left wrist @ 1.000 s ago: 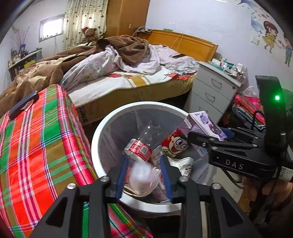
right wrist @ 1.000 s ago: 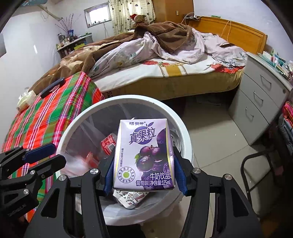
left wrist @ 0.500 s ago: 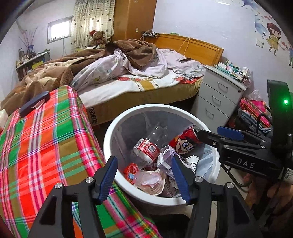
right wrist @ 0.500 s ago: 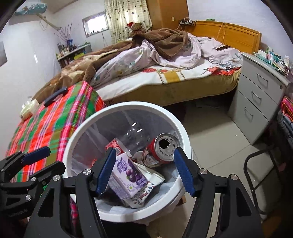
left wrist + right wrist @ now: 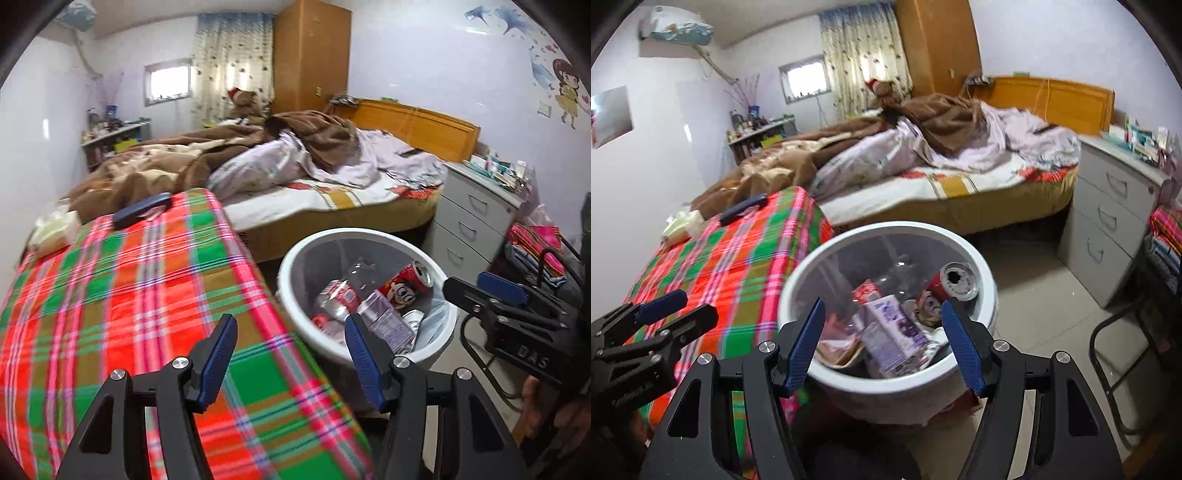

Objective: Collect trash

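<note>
Left gripper (image 5: 290, 356): jaws spread, nothing between them, poised over the plaid-covered bench (image 5: 110, 295). Right gripper (image 5: 882, 345): jaws spread, empty. The purple milk carton (image 5: 890, 339) lies in the white trash bin (image 5: 979, 258) at lower centre (beside a red can (image 5: 955, 284)), beyond the jaws.

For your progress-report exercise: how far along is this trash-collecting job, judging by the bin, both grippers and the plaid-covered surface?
Done: purple milk carton, red can and plastic bottle lie in the white bin. In hand: nothing; left gripper and right gripper are open and empty. Left: no obvious trash on the plaid cloth.
</note>
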Demonstrator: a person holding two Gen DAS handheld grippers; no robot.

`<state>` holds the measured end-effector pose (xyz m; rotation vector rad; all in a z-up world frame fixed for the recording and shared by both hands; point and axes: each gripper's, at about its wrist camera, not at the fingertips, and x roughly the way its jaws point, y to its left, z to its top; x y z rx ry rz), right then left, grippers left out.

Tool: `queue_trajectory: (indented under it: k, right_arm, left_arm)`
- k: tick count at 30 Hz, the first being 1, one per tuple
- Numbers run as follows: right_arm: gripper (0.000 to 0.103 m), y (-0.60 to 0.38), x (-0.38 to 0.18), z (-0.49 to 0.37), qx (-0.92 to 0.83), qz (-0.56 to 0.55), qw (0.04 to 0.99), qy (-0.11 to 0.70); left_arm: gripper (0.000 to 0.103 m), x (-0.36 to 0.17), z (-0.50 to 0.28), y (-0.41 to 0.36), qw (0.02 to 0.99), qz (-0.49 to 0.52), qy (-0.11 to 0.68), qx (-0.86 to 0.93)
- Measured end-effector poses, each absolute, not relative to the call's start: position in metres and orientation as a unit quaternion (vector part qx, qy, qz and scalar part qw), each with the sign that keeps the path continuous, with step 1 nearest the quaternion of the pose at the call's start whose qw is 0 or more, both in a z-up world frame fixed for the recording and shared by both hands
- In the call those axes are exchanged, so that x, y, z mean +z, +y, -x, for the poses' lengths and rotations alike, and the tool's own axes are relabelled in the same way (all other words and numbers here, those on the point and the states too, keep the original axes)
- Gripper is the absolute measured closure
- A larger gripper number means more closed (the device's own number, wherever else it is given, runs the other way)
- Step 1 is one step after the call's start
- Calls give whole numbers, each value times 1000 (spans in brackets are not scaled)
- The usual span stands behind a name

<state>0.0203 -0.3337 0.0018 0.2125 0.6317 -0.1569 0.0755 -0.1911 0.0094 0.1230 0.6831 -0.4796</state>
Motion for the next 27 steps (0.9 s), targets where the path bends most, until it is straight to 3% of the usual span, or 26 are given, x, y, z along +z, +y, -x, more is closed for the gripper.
queue_trajectory:
  k: [27]
  right_arm:
    - [36,-259,1,18,-35,-78,963,257]
  left_arm:
    - [43,13,16,-81,954,-31,277,-109]
